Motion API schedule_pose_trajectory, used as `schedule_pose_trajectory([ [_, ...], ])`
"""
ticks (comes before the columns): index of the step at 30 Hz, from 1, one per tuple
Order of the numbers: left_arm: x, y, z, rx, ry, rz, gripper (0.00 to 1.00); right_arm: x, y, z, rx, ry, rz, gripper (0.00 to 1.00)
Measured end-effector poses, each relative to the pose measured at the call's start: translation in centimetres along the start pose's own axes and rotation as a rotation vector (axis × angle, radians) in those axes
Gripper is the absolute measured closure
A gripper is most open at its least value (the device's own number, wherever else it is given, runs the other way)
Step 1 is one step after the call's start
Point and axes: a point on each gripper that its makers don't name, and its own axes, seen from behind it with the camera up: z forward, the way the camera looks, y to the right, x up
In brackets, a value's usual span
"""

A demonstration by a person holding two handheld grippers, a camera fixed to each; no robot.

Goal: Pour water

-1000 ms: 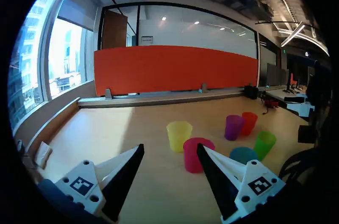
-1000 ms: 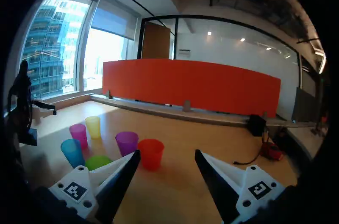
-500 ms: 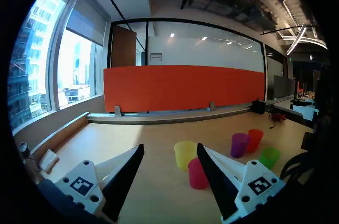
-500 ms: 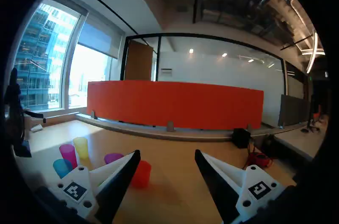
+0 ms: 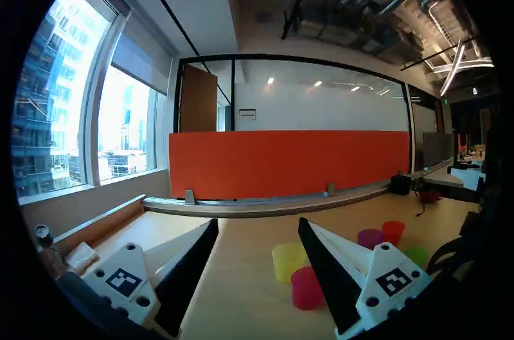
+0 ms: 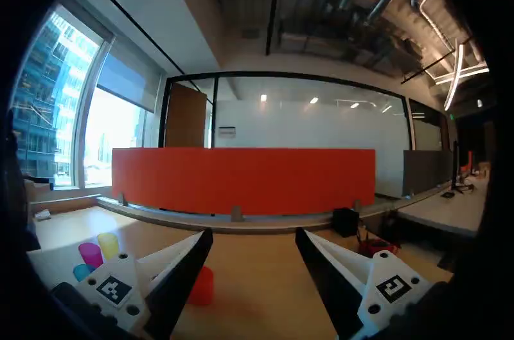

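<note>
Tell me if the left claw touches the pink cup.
Cannot tell. In the left gripper view the left claw overlaps the pink cup, hiding any gap.

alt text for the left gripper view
The open, empty left gripper hovers over a wooden table holding a yellow cup, pink cup, purple cup, orange cup and green cup, with an orange partition behind.

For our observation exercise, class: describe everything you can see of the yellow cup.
The yellow cup is a translucent, plastic-looking tumbler, wider at the rim than the base. It stands upright, mouth up, on the wooden table. The pink cup stands just in front, overlapping its lower edge; whether they touch is unclear. Its contents cannot be made out.
</note>
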Motion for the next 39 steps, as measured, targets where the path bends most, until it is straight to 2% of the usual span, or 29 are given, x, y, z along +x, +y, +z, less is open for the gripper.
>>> schedule_pose_trajectory([
  [6,-0.1,-0.5,0.0,0.019,0.002,-0.004,0.08,0.5,0.5,-0.3,-0.026,0.015,0.019,0.01],
  [12,-0.3,-0.7,0.0,0.023,0.000,-0.002,0.08,0.8,0.7,-0.4,-0.036,0.023,0.008,0.01],
  [39,-3.2,0.0,0.1,0.027,0.003,0.013,0.08,0.1,0.3,-1.2,-0.041,0.018,-0.021,0.01],
])
